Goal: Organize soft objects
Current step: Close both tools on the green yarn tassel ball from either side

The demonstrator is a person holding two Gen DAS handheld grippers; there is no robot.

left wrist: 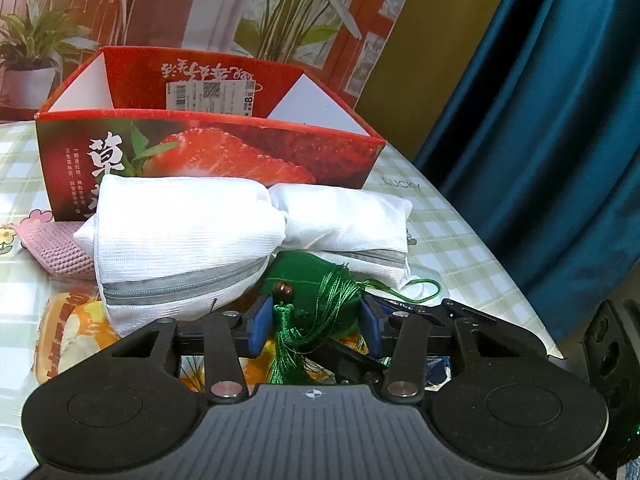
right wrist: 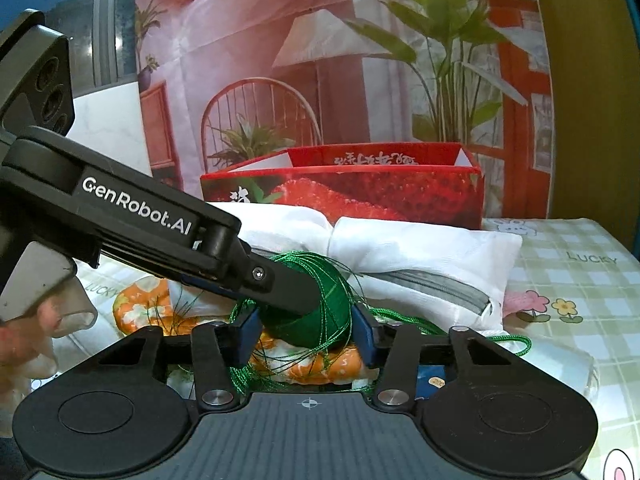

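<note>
Both my grippers meet on one green tasselled ornament (left wrist: 316,288), low over the near edge of the table (left wrist: 460,240). My left gripper (left wrist: 312,320) has its blue pads closed against the ornament's sides, tassel and bead hanging between them; my right gripper (right wrist: 306,328) clamps the same green ball (right wrist: 320,304), loose threads spilling over its jaws. The step in hand looks like gathering the tangled piece for the red strawberry box (left wrist: 208,152), which stands open at the far side. Next, I judge, one grip must yield so the other can lift clear of the white mesh bag (left wrist: 192,236) between. A pale green checked cloth covers the table; a blue curtain (left wrist: 540,120) hangs right.
</note>
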